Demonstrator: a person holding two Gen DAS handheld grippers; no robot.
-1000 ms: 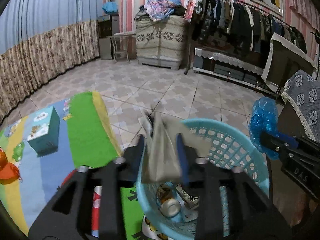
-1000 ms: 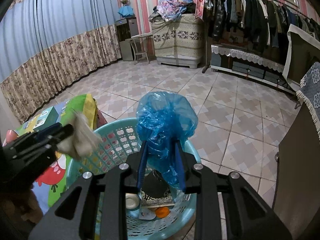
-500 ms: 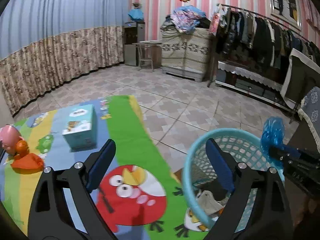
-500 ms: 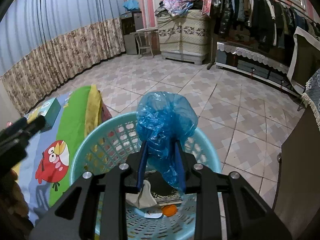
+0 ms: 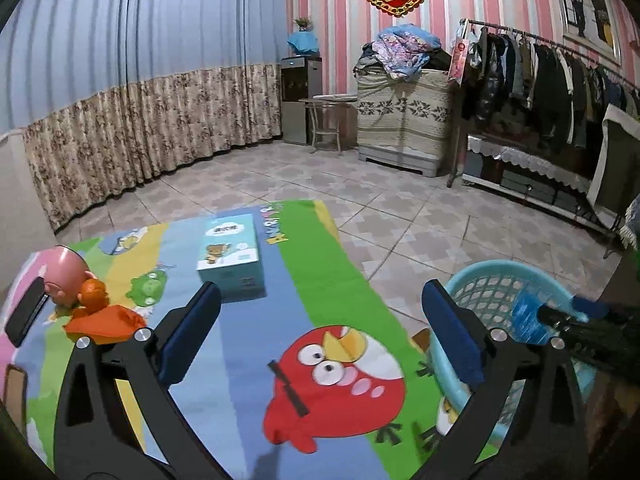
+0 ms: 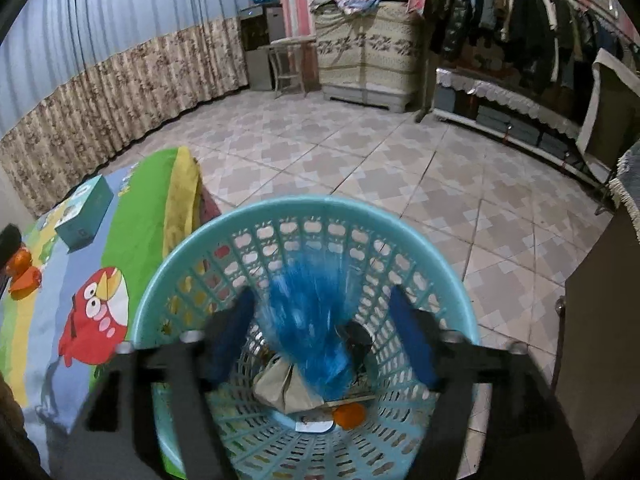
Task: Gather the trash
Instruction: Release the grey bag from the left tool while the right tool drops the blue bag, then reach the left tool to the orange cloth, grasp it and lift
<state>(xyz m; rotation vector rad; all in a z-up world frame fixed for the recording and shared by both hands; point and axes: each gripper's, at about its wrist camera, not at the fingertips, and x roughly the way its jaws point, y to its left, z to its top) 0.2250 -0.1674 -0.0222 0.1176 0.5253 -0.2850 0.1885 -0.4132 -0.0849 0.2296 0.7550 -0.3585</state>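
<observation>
Both grippers' jaws have just been opening: the light, crinkly blue bag (image 6: 308, 328) drops, blurred, between the right gripper (image 6: 320, 336) pads into the basket (image 6: 460, 304); the left gripper (image 5: 320, 340) gapes empty.

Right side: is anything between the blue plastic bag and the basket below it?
Nothing visible. The blue plastic bag, blurred, sits between the right gripper's just-opened jaws, directly over the basket's open mouth; only earlier trash lies beneath.

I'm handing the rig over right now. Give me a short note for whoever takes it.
Left gripper: jaws just opened wide, empty, over the mat.
Right gripper: jaws just opened above the basket; blue plastic bag blurred between them, pads apart from it.
Done: crumpled paper and other scraps in the basket.
Left: orange scraps at the mat's left edge.
</observation>
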